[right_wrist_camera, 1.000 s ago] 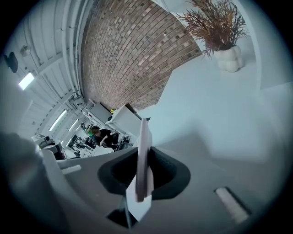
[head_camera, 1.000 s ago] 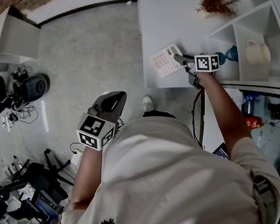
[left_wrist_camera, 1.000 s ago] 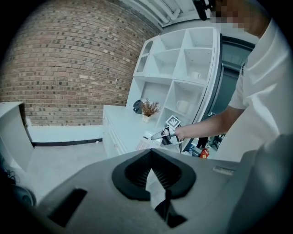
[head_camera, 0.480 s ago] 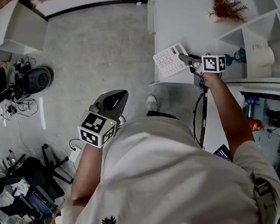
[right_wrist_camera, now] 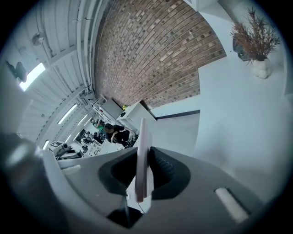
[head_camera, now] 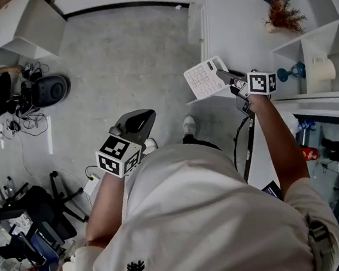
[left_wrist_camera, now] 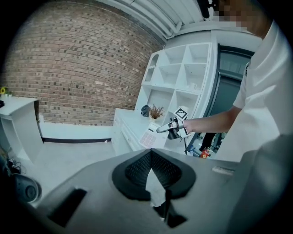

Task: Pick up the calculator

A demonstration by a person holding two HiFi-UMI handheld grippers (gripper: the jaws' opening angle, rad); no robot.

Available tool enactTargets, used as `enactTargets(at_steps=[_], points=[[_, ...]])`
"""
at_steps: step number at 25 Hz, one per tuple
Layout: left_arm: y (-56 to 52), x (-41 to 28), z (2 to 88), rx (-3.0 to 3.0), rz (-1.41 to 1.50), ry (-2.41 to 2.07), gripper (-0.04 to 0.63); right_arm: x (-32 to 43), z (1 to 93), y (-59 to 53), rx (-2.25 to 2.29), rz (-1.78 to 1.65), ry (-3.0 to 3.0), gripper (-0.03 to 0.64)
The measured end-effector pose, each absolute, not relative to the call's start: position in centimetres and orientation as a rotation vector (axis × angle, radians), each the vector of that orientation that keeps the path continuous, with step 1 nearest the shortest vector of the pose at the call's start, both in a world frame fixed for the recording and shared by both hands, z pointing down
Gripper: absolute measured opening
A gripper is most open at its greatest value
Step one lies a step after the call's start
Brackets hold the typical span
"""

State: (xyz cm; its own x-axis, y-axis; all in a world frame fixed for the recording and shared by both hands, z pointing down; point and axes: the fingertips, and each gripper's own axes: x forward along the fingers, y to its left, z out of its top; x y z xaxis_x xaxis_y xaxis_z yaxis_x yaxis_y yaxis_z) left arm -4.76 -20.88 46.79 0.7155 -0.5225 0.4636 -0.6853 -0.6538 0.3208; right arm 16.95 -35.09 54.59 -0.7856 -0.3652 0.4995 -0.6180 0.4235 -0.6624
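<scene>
Right gripper: jaws part-closed, pinching the calculator by one edge. In the right gripper view the body runs edge-on between the ribbed pads and both pads press on its faces.

Left gripper: jaws pressed together at the tips with nothing between them, held low by the person's side, well apart from the calculator.

Position: the calculator hangs in the air near the front corner of the white worktop, tilted with its key face up. From the head view it appears clear of the surface. Most of the body sticks out beyond the jaws, unsupported.

Handling (judgement):
- Thin, flat plastic slab, probably light; one gripper looks sufficient.
- Stiff, so it should not sag or bend under the pinch.
- The casing looks smooth. With so little of it between the pads it could swivel about the pinch point or slide out on a quick swing.
- Keys and display are the delicate parts. A hard squeeze there risks pressed keys or a cracked window.

Best hold (judgement): across the thickness, pads on top and bottom faces, taken deeper in from the edge and nearer the middle of a side, so the overhang is shorter. Keep it roughly level while carrying.
</scene>
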Motion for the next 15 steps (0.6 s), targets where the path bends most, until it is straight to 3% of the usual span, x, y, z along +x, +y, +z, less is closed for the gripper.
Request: enactTargets(at_steps=[15], points=[[-15.5, -12.0, 47.1, 2.477, 0.447, -0.87, 0.006, 7.2, 50.4, -28.9, 0.712, 1.239, -2.449, 0.08]])
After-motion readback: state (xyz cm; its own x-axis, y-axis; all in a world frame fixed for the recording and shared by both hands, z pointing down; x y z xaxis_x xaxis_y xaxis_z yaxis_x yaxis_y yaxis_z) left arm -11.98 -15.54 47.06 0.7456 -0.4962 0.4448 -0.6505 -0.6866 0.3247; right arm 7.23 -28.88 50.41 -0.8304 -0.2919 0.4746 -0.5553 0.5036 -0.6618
